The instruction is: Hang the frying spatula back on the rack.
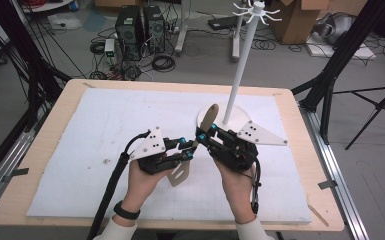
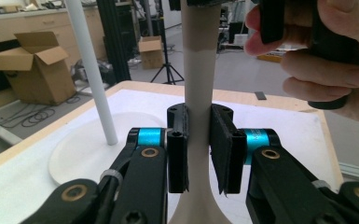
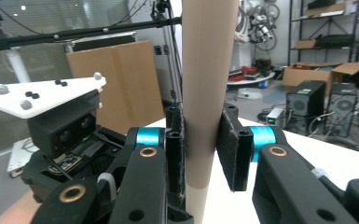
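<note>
High view looks down over the table (image 1: 55, 165); gripper views, close-up, probably share one utensil (image 2: 198, 93).

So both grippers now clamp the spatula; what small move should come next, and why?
Probably open the left gripper. The right gripper grips the wooden spatula's handle, while the left grips its neck, so the right one could then carry it alone to the white hook stand standing just behind.

beige spatula (image 1: 209, 118), white stand (image 1: 240, 70), black jaws
</note>
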`<action>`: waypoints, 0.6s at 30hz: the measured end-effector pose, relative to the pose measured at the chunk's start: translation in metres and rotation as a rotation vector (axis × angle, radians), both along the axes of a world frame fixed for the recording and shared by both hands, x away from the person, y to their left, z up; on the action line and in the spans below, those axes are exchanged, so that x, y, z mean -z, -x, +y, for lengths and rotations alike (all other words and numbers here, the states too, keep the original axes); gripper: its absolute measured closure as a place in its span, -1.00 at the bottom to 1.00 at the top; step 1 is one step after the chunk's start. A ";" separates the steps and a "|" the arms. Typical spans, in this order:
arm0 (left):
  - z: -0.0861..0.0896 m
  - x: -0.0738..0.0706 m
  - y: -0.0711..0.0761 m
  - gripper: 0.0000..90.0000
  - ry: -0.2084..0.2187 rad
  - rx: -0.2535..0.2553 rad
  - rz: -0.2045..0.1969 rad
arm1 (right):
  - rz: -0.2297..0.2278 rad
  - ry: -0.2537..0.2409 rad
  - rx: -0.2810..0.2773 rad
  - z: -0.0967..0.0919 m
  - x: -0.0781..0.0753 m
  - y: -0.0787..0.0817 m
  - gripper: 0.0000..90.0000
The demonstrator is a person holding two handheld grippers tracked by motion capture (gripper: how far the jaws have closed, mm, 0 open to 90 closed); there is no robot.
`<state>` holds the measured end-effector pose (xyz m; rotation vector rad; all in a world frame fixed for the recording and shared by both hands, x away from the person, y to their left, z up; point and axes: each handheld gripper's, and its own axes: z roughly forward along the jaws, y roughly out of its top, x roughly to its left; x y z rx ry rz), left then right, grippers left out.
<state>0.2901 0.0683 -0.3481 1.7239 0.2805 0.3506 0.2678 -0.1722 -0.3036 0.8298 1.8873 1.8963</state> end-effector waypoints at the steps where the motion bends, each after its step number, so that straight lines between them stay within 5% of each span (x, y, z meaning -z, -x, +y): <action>1: 0.000 -0.001 0.000 0.66 0.000 0.010 0.002 | 0.003 -0.004 -0.006 0.000 0.000 -0.001 0.65; 6: 0.007 -0.005 -0.003 0.29 0.009 0.040 0.019 | -0.012 -0.018 -0.053 -0.007 -0.003 -0.004 0.66; 15: 0.024 -0.017 -0.012 -0.04 0.095 0.291 0.059 | -0.042 -0.029 -0.268 -0.017 -0.013 -0.007 0.66; 18: 0.024 -0.019 -0.013 -0.11 0.093 0.374 0.066 | -0.050 -0.036 -0.358 -0.018 -0.017 -0.007 0.66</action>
